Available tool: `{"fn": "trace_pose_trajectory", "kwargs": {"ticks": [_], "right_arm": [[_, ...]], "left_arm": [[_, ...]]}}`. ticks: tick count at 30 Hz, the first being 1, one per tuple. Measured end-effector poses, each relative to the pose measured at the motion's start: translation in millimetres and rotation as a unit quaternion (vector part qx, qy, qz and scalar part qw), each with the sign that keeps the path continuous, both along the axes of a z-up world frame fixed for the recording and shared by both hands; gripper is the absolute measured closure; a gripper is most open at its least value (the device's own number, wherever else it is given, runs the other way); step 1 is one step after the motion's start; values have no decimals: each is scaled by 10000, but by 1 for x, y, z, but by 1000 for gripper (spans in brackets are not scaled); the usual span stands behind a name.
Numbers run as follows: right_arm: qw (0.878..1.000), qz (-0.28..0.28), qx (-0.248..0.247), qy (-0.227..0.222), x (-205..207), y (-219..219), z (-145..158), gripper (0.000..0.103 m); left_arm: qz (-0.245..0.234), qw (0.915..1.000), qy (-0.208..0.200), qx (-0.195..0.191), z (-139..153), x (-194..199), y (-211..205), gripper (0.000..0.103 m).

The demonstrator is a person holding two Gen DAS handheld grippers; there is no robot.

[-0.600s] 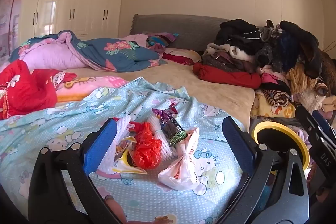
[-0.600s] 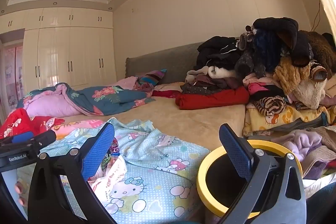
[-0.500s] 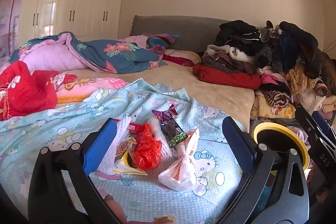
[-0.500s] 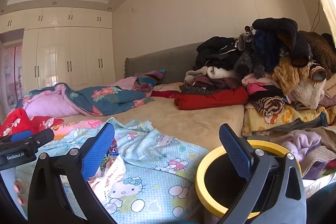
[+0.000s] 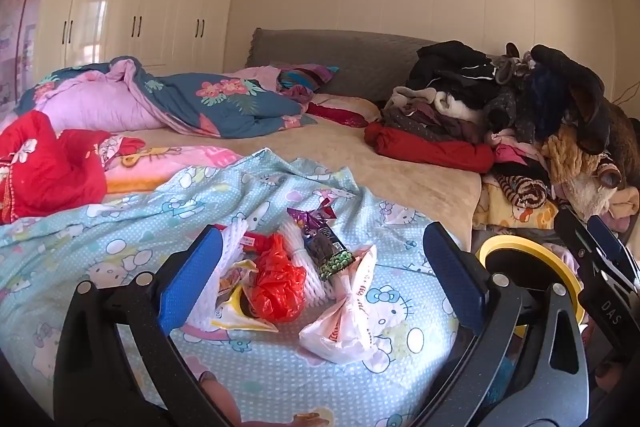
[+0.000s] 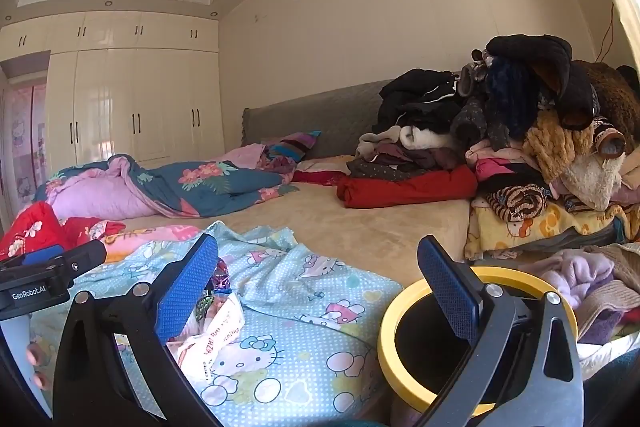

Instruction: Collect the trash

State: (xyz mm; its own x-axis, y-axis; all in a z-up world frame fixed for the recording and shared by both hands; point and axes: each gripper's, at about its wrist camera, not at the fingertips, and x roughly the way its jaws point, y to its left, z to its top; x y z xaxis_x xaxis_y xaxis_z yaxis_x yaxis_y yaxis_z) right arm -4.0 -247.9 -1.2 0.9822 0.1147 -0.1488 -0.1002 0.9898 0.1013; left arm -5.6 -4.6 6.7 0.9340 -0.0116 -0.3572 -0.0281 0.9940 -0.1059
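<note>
A heap of trash lies on the light blue Hello Kitty sheet [image 5: 100, 227]: a red plastic bag [image 5: 278, 287], a white printed bag [image 5: 348, 319], a dark snack wrapper [image 5: 324, 247], white foam netting [image 5: 236, 239] and a yellow wrapper [image 5: 236, 311]. My left gripper [image 5: 320, 279] is open and empty just above and in front of the heap. My right gripper [image 6: 316, 291] is open and empty; the white bag [image 6: 212, 335] is by its left finger. A yellow-rimmed black bin [image 6: 404, 339] stands beside the bed, also in the left wrist view [image 5: 532, 267].
A pile of clothes and plush toys [image 5: 520, 123] fills the bed's right side. A blue floral quilt [image 5: 192, 103] and red cloth [image 5: 48, 163] lie to the left. White wardrobes [image 5: 132, 11] stand behind. The right gripper's body [image 5: 600, 279] shows at the left view's right edge.
Almost nothing changed. Both views shifted very slightly; the trash and bin stay where they were, and both grippers remain open.
</note>
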Motion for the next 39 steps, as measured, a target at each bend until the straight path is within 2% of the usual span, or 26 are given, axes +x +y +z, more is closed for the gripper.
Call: {"fn": "trace_pose_trajectory", "kwargs": {"ticks": [39], "right_arm": [[10000,-13,-9,-40,-1,2,0,6]], "left_arm": [[-26,10000,16,-76,-6,1,5,11]]}}
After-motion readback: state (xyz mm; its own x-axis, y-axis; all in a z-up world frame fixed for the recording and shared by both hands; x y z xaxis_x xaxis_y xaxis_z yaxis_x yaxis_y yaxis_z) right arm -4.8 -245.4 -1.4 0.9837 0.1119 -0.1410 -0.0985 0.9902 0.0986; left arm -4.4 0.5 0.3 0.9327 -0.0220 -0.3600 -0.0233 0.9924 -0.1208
